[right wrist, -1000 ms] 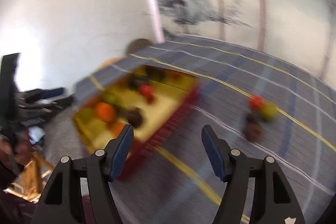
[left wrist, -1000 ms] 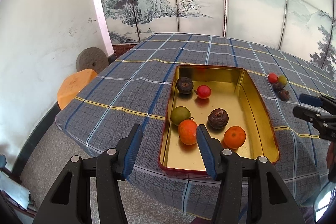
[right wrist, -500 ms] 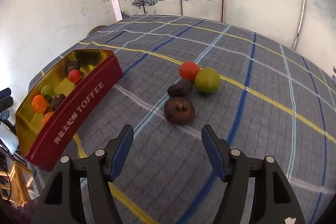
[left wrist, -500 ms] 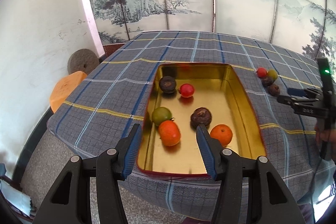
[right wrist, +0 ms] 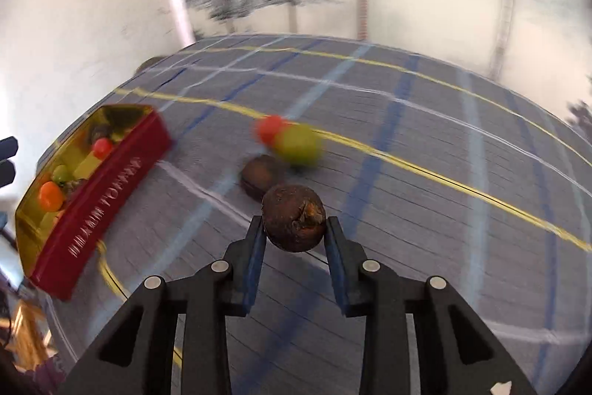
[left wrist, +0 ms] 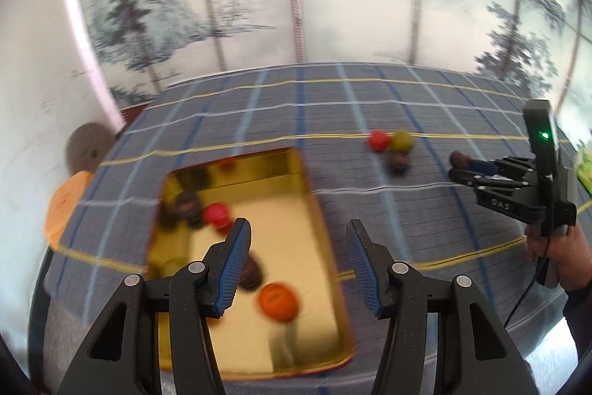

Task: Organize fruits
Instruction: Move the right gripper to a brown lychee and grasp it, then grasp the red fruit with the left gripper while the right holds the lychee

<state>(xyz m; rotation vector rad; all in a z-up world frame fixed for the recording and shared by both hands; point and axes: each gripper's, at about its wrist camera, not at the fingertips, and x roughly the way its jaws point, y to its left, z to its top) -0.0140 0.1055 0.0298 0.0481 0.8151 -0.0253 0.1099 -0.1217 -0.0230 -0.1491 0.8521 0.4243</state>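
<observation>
My right gripper (right wrist: 294,228) is shut on a dark brown wrinkled fruit (right wrist: 294,223) and holds it above the cloth; it also shows in the left wrist view (left wrist: 458,167). Behind it on the cloth lie another brown fruit (right wrist: 261,176), a green fruit (right wrist: 298,143) and a red fruit (right wrist: 270,128). The red tin with gold inside (right wrist: 107,187) stands to the left and holds several fruits. My left gripper (left wrist: 298,263) is open and empty over the tin's (left wrist: 322,221) near right part, by an orange fruit (left wrist: 277,300).
The table has a blue checked cloth (right wrist: 425,173) with yellow lines. An orange stool (left wrist: 66,198) and a round grey stone (left wrist: 87,145) stand left of the table. A painted screen (left wrist: 296,6) is behind. The table's front edge is close below my left gripper.
My right gripper has moved forward and shut on the nearest brown fruit, lifting it. My left gripper has swung to the right, so the tin sits further left in its view.
</observation>
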